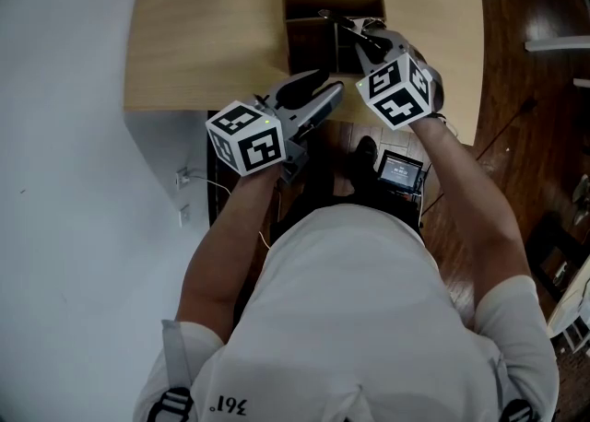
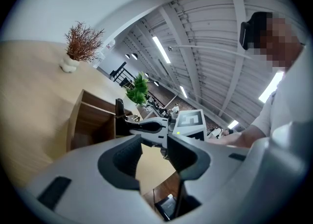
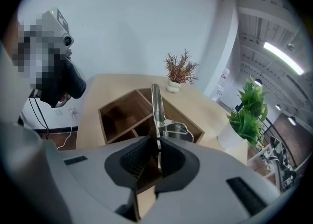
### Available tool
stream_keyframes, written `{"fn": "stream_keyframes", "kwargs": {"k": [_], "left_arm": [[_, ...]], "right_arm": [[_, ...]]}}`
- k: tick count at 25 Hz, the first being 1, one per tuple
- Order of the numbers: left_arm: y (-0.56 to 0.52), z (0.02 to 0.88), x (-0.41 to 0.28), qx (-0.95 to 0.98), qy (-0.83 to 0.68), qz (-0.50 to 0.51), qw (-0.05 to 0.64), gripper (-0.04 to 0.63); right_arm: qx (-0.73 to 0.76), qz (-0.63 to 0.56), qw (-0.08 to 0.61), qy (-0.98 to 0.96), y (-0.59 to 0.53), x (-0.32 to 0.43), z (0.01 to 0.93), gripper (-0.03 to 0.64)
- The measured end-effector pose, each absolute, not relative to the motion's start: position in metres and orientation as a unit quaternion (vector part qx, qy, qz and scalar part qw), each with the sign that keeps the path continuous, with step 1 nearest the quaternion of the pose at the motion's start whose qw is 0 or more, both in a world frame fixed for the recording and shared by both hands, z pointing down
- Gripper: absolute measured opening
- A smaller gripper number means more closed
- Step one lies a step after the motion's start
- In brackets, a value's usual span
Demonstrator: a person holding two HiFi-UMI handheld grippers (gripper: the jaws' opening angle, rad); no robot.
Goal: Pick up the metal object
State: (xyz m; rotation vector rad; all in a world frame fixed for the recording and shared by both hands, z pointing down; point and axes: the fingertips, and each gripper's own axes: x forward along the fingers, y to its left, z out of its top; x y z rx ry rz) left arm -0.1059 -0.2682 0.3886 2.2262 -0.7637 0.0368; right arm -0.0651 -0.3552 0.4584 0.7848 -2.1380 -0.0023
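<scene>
A dark wooden divided box (image 1: 309, 7) sits at the pale wooden table's (image 1: 184, 42) near edge; the right gripper (image 1: 358, 35) grips a thin metal object (image 1: 332, 17) over it.

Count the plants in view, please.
2: a dried plant in a white vase on the table, and a green plant beside the table. More may be hidden.

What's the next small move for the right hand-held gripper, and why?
Probably a short, straight lift. The right hand-held gripper is shut on the metal object by its thin flat part, right over the wooden box; going up should clear the dividers. The left hand-held gripper is open and empty.
</scene>
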Motion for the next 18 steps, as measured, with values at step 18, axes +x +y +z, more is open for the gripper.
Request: {"fn": "stream_keyframes", "kwargs": {"k": [18], "left_arm": [[-0.265, 0.382, -0.109, 0.876, -0.306, 0.013, 0.373, 0.147]], "right_arm": [[0.328, -0.017, 0.415, -0.849, -0.359, -0.061, 0.451, 0.006]]}}
